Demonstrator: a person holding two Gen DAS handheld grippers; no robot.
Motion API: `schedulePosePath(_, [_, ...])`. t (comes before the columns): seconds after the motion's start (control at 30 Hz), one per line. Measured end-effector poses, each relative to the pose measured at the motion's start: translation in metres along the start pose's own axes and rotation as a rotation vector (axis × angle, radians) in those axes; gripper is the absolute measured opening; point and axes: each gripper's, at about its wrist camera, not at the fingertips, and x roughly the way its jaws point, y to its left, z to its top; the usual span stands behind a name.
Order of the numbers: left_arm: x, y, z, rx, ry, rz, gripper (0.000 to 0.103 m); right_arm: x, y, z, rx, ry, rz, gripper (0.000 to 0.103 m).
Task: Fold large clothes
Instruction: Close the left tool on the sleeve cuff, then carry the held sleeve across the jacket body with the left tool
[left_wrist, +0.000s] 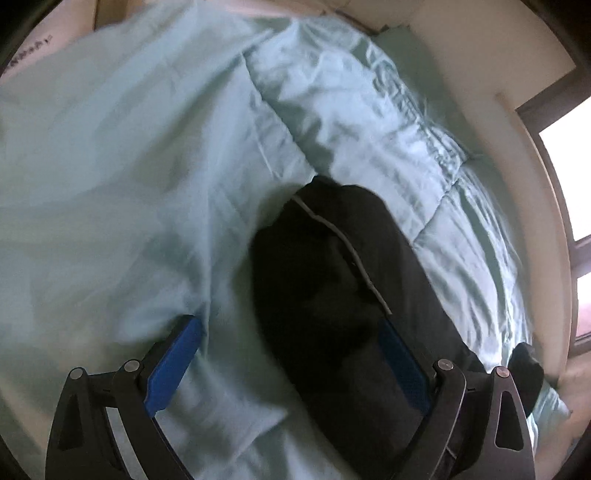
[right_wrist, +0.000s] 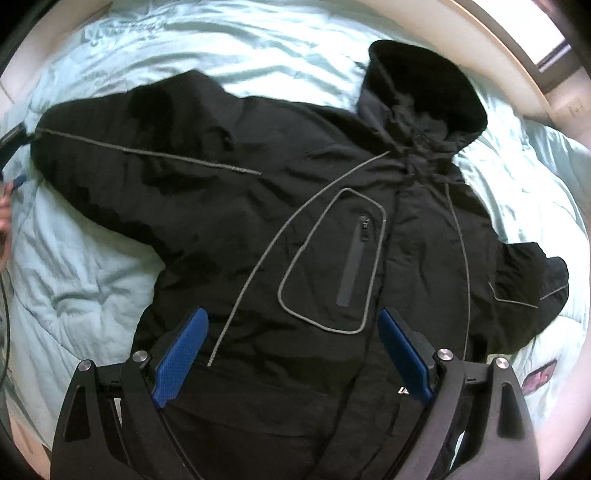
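Observation:
A black hooded jacket with grey piping lies front up on a pale green quilt, hood at the far right, one sleeve spread to the left. My right gripper is open above the jacket's lower front, touching nothing. In the left wrist view my left gripper is open over the end of that black sleeve, which lies between the blue pads. The left gripper also shows at the left edge of the right wrist view, by the cuff.
The quilt covers a bed with rumpled folds all round the jacket. A cream wall and a bright window lie beyond the bed's far side. A small pink-and-black print shows on the bedding at the right.

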Motion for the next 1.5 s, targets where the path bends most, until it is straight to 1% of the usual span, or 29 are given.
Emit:
schedulePosePath(0.03, [0.006, -0.001, 0.003, -0.006, 0.002, -0.01, 0.095, 0.003, 0.002, 0.0, -0.003, 0.007, 0.0, 0.094])
schedulePosePath(0.07, [0.006, -0.002, 0.005, -0.002, -0.008, -0.022, 0.089, 0.006, 0.002, 0.0, -0.003, 0.015, 0.0, 0.094])
schedulePosePath(0.1, [0.005, -0.006, 0.007, 0.012, -0.018, -0.053, 0.045, 0.008, 0.001, 0.001, 0.0, 0.02, 0.001, 0.094])
schedulePosePath(0.13, [0.003, -0.009, 0.005, 0.024, -0.006, -0.057, 0.02, 0.011, -0.001, 0.001, 0.007, 0.025, -0.001, 0.094])
schedulePosePath(0.17, [-0.007, -0.016, 0.005, 0.041, -0.029, -0.051, 0.018, 0.012, -0.004, 0.001, 0.015, 0.027, -0.004, 0.094])
schedulePosePath(0.2, [-0.019, -0.021, 0.003, 0.059, -0.064, -0.063, 0.015, 0.013, -0.005, 0.002, 0.022, 0.028, -0.007, 0.094])
schedulePosePath(0.23, [-0.037, -0.029, 0.0, 0.088, -0.106, -0.071, 0.014, 0.014, -0.009, 0.002, 0.033, 0.027, -0.006, 0.094])
schedulePosePath(0.27, [-0.048, -0.032, -0.002, 0.103, -0.129, -0.065, 0.014, 0.015, -0.012, 0.003, 0.045, 0.025, -0.006, 0.094])
schedulePosePath(0.3, [-0.06, -0.034, -0.006, 0.11, -0.151, -0.051, 0.013, 0.016, -0.016, 0.003, 0.056, 0.023, -0.007, 0.094])
schedulePosePath(0.33, [-0.063, -0.031, -0.009, 0.097, -0.153, -0.022, 0.012, 0.017, -0.019, 0.003, 0.069, 0.022, -0.008, 0.094])
schedulePosePath(0.37, [-0.061, -0.025, -0.011, 0.084, -0.138, 0.024, 0.012, 0.019, -0.022, 0.002, 0.081, 0.025, -0.007, 0.094])
schedulePosePath(0.43, [-0.029, -0.01, -0.015, 0.07, -0.031, 0.13, 0.011, 0.024, -0.028, 0.0, 0.102, 0.035, 0.0, 0.094])
schedulePosePath(0.47, [-0.019, -0.01, -0.017, 0.077, -0.005, 0.145, 0.011, 0.026, -0.031, -0.001, 0.11, 0.039, 0.005, 0.094])
schedulePosePath(0.5, [-0.016, -0.016, -0.021, 0.115, -0.005, 0.147, 0.01, 0.028, -0.035, -0.003, 0.118, 0.045, 0.013, 0.094])
schedulePosePath(0.53, [-0.023, -0.023, -0.023, 0.156, -0.025, 0.138, 0.01, 0.029, -0.039, -0.005, 0.125, 0.046, 0.017, 0.094])
schedulePosePath(0.63, [-0.068, -0.062, -0.035, 0.284, -0.115, 0.025, 0.009, 0.024, -0.053, -0.013, 0.153, 0.031, 0.014, 0.094])
schedulePosePath(0.7, [-0.094, -0.088, -0.045, 0.363, -0.139, -0.029, 0.009, 0.02, -0.064, -0.018, 0.183, 0.012, 0.022, 0.094])
schedulePosePath(0.73, [-0.107, -0.107, -0.054, 0.411, -0.145, -0.071, 0.009, 0.018, -0.071, -0.021, 0.2, 0.001, 0.023, 0.094])
schedulePosePath(0.83, [-0.132, -0.158, -0.093, 0.561, -0.137, -0.147, 0.009, 0.015, -0.09, -0.03, 0.245, -0.01, 0.039, 0.094])
schedulePosePath(0.93, [-0.138, -0.218, -0.148, 0.702, -0.084, -0.243, 0.009, 0.014, -0.109, -0.04, 0.265, -0.013, 0.057, 0.094])
schedulePosePath(1.1, [-0.119, -0.29, -0.241, 0.829, 0.044, -0.376, 0.008, 0.01, -0.143, -0.058, 0.284, -0.032, 0.054, 0.094])
schedulePosePath(1.17, [-0.106, -0.32, -0.282, 0.896, 0.086, -0.401, 0.008, 0.013, -0.161, -0.065, 0.297, -0.026, 0.053, 0.094])
schedulePosePath(1.23, [-0.091, -0.342, -0.322, 0.935, 0.133, -0.415, 0.008, 0.018, -0.177, -0.072, 0.307, -0.016, 0.052, 0.094])
schedulePosePath(1.27, [-0.082, -0.352, -0.344, 0.95, 0.153, -0.4, 0.008, 0.021, -0.186, -0.074, 0.309, -0.008, 0.051, 0.094])
schedulePosePath(1.3, [-0.075, -0.356, -0.353, 0.958, 0.16, -0.375, 0.008, 0.023, -0.192, -0.076, 0.309, -0.003, 0.048, 0.094])
schedulePosePath(1.33, [-0.07, -0.357, -0.356, 0.951, 0.163, -0.353, 0.008, 0.026, -0.2, -0.078, 0.311, 0.004, 0.046, 0.094])
schedulePosePath(1.37, [-0.064, -0.356, -0.358, 0.924, 0.162, -0.309, 0.008, 0.029, -0.206, -0.079, 0.312, 0.006, 0.045, 0.094])
schedulePosePath(1.4, [-0.06, -0.354, -0.357, 0.899, 0.158, -0.271, 0.009, 0.032, -0.212, -0.08, 0.313, 0.01, 0.045, 0.094])
schedulePosePath(1.5, [-0.059, -0.321, -0.333, 0.828, 0.128, -0.156, 0.013, 0.046, -0.223, -0.077, 0.31, 0.029, 0.049, 0.094])
